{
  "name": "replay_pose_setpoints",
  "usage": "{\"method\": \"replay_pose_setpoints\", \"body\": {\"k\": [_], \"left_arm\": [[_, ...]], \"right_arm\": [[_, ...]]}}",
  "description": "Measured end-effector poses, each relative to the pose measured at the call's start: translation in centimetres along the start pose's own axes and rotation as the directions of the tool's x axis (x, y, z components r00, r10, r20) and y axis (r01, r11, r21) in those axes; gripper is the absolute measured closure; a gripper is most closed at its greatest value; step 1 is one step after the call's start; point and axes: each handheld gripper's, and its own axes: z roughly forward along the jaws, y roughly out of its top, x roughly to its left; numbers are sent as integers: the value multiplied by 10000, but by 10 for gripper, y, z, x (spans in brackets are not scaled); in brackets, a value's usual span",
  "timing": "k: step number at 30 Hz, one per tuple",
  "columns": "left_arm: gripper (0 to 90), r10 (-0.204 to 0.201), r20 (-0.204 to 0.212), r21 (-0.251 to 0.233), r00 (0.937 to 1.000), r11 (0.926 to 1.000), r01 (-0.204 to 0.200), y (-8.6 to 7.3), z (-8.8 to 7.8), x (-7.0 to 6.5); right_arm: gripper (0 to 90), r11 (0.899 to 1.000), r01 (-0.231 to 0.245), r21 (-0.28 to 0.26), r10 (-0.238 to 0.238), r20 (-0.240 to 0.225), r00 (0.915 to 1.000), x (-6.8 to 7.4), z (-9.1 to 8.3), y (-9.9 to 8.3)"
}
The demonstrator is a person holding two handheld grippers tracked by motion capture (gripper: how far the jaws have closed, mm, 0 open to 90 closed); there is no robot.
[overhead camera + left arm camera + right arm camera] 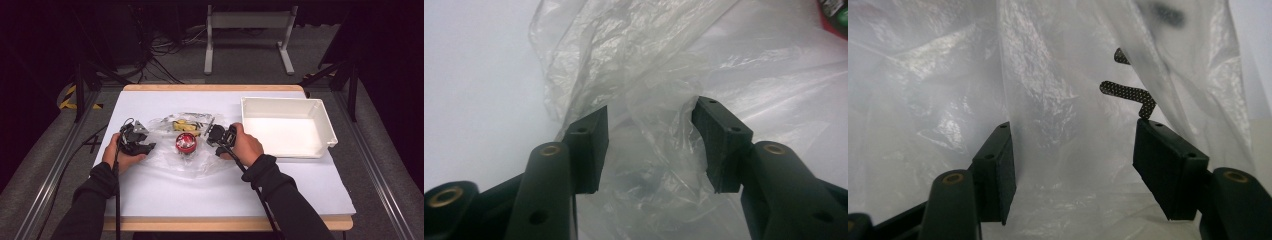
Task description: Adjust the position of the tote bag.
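Crinkly clear plastic bag (172, 150) lying on white table (200, 195); I'm keeping left gripper (651, 145) and right gripper (1073, 170) apart, wrinkled film sitting between jaws, not pinched.

We see a clear, glossy plastic bag (187, 145) at the centre of the high view, lying on a white table (165, 195) edged in pale wood. Inside it sit a red round thing (185, 142) with silvery marks and a yellow-and-black thing (183, 125). At the right of the frame stands a plain white tray (320, 111). Both the left gripper (145, 147) and the right gripper (214, 134) are matt black, with brass-coloured screws. In the right gripper view, upper right, a black strip (1125, 92) bears fine pale dots.
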Motion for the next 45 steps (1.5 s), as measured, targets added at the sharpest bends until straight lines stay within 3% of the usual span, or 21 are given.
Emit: {"method": "replay_pose_setpoints", "body": {"k": [8, 10, 12, 13, 14, 15, 16, 17, 18, 21, 24, 25, 26, 27, 31, 34, 37, 38, 41, 43, 45], "left_arm": [[528, -360, 332, -84, 9988, 9993, 363, -7, -2, 7], [448, -428, 572, -614, 9974, 9970, 463, -7, -5, 7], [355, -297, 793, -1162, 9964, 9925, 388, -5, -13, 6], [334, -297, 793, -1162, 9964, 9925, 388, -5, -13, 6], [303, -214, 1116, -1974, 9935, 9794, 432, -2, -23, 3], [278, -214, 1116, -1974, 9935, 9794, 432, -2, -23, 3], [278, -53, 1324, -2401, 9912, 9700, 373, -1, -29, 1], [234, 105, 1568, -2687, 9876, 9627, 324, 3, -37, -3], [212, 105, 1568, -2687, 9876, 9627, 324, 3, -37, -3], [190, 370, 1990, -3351, 9793, 9416, 325, 8, -50, -9], [177, 491, 1747, -3546, 9834, 9349, 163, 12, -58, -13], [170, 478, 1776, -3771, 9829, 9259, 231, 12, -62, -13], [170, 478, 1776, -3771, 9829, 9259, 231, 12, -62, -13], [170, 478, 1854, -3864, 9815, 9219, 281, 12, -64, -13], [170, 661, 2025, -4324, 9770, 9012, 286, 13, -76, -15], [214, 1052, 2041, -4429, 9733, 8966, -40, 12, -85, -19], [246, 1300, 2085, -4559, 9693, 8898, -213, 3, -94, -25], [246, 1319, 2128, -4573, 9682, 8891, -206, -1, -96, -27], [237, 1441, 1977, -4507, 9696, 8917, -407, -16, -101, -33], [217, 1353, 1977, -4377, 9709, 8984, -361, -27, -101, -37], [203, 1340, 1940, -4347, 9718, 8998, -373, -35, -102, -39]], "right_arm": [[396, 9994, -349, -35, 349, -165, 9993, -2, 5, -6], [343, 9994, -302, -165, 296, -335, 9990, -2, 4, -7], [301, 9959, -472, -769, 409, -821, 9958, -4, -1, -8], [301, 9959, -472, -769, 409, -821, 9958, -4, -1, -8], [296, 9872, -613, -1471, 432, -1229, 9915, -6, -9, -9], [296, 9872, -613, -1471, 432, -1229, 9915, -6, -9, -9], [295, 9806, -715, -1826, 480, -1302, 9903, -8, -12, -9], [297, 9664, -853, -2426, 480, -1559, 9866, -10, -18, -10], [297, 9664, -853, -2426, 480, -1559, 9866, -10, -18, -10], [293, 9393, -1062, -3261, 449, -1901, 9807, -13, -28, -10], [314, 9149, -1102, -3884, 281, -2111, 9771, -14, -37, -9], [324, 9099, -1118, -3996, 307, -2039, 9785, -14, -40, -8], [324, 9099, -1118, -3996, 307, -2039, 9785, -14, -40, -8], [350, 8994, -1176, -4209, 312, -2066, 9779, -14, -44, -7], [418, 8814, -1109, -4591, 51, -2255, 9742, -11, -52, -2], [453, 8757, -884, -4747, -275, -2317, 9724, -8, -58, 3], [481, 8786, -641, -4732, -606, -2436, 9680, -4, -62, 7], [474, 8859, -573, -4603, -736, -2613, 9624, -2, -62, 10], [411, 9079, -240, -4184, -973, -2660, 9590, 3, -60, 18], [392, 9107, -311, -4118, -943, -2805, 9552, 5, -59, 22], [363, 9125, -285, -4080, -973, -2842, 9538, 5, -59, 25]]}}
